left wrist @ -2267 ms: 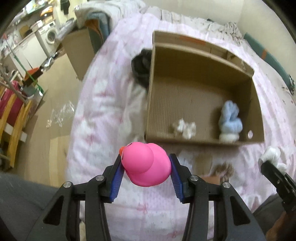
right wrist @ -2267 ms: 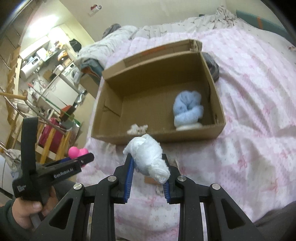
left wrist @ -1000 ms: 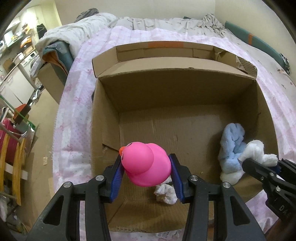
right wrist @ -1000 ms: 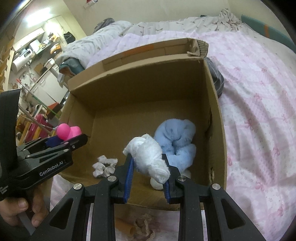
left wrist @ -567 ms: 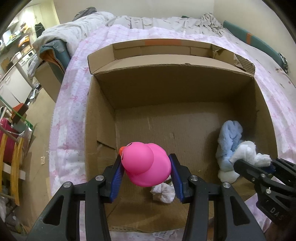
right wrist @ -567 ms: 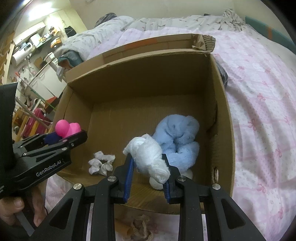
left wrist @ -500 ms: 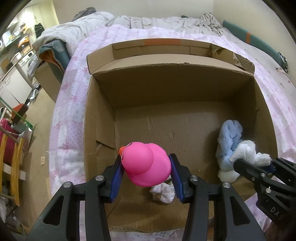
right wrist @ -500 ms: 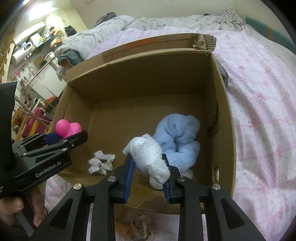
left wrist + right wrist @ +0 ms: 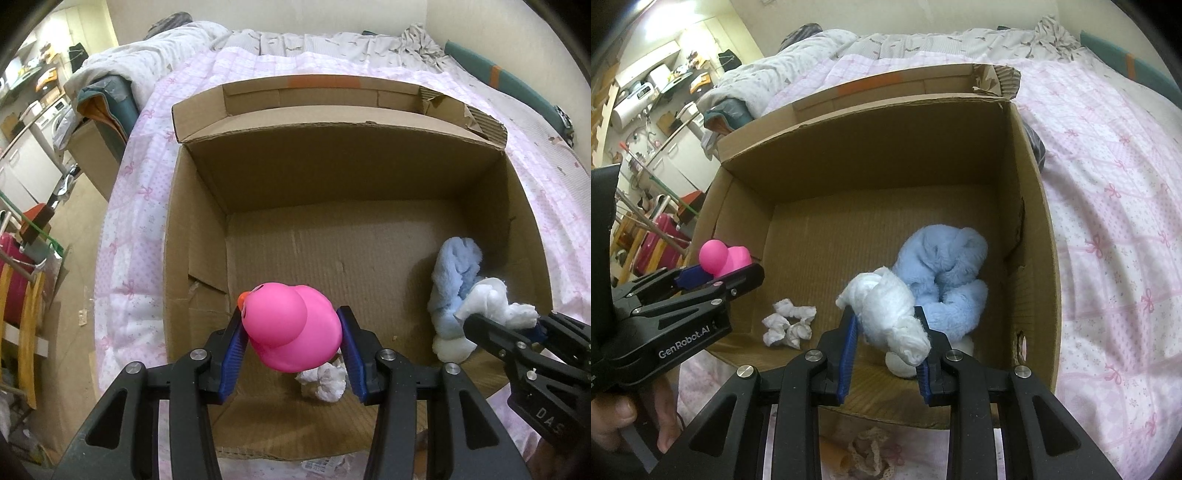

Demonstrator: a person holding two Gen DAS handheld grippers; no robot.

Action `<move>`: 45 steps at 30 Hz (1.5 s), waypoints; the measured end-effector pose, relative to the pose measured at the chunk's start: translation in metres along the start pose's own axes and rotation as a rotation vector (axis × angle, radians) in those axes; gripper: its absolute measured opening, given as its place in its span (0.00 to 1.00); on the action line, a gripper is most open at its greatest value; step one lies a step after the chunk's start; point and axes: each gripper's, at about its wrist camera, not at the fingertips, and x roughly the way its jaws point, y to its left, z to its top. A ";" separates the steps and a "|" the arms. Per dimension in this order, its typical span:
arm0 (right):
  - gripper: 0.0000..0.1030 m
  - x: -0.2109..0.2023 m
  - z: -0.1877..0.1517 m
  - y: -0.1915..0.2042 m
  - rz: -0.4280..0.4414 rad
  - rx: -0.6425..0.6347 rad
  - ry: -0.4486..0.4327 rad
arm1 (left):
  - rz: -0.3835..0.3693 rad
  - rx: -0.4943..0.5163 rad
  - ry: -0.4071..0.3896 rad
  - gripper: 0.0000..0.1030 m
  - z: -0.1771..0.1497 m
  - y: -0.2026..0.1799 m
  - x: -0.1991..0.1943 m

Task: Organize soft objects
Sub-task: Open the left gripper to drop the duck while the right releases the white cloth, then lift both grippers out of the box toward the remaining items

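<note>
Duck [image 9: 291, 326] pinched in my left gripper [image 9: 291, 350], white cloth [image 9: 890, 314] in my right gripper [image 9: 886, 352], both over the box [image 9: 332, 177]; next I'd judge: spread fingers, drop.

Both claws, left [image 9: 291, 345] and right [image 9: 886, 332], angle downward, each clamped.

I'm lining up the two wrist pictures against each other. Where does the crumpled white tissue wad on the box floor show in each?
Left wrist view: crumpled white tissue wad low centre, just under the pink duck.
Right wrist view: lower left of centre, on the box floor.
Shared landmark: the blue fluffy toy, to its right in both.
</note>
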 end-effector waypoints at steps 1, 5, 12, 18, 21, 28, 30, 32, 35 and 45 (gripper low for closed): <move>0.29 0.000 0.000 0.000 -0.003 -0.001 0.001 | 0.000 0.001 -0.001 0.43 0.000 0.000 0.000; 0.29 0.001 0.000 0.001 -0.005 -0.003 0.000 | 0.003 0.005 -0.007 0.43 0.000 -0.001 -0.001; 0.29 0.002 0.000 0.002 -0.003 -0.011 0.003 | 0.001 0.016 0.006 0.45 -0.001 -0.004 -0.001; 0.29 0.002 0.001 0.003 -0.001 -0.010 0.001 | 0.008 0.009 -0.007 0.64 -0.002 -0.004 -0.005; 0.29 0.001 0.001 0.002 0.001 -0.005 -0.009 | 0.012 0.004 -0.010 0.64 -0.001 -0.003 -0.006; 0.29 -0.001 0.000 0.001 0.008 -0.004 -0.027 | 0.010 -0.008 -0.010 0.64 0.000 0.000 -0.007; 0.29 -0.002 0.000 0.001 0.009 -0.004 -0.031 | 0.009 -0.007 -0.015 0.64 0.000 0.000 -0.009; 0.29 -0.003 -0.001 0.001 0.013 0.001 -0.037 | 0.010 -0.005 -0.021 0.64 0.000 0.000 -0.010; 0.35 -0.006 0.000 -0.002 0.027 0.012 -0.049 | 0.011 -0.009 -0.028 0.64 0.000 0.001 -0.012; 0.86 -0.020 0.005 -0.010 0.065 0.047 -0.126 | 0.013 -0.019 -0.030 0.64 0.000 0.003 -0.012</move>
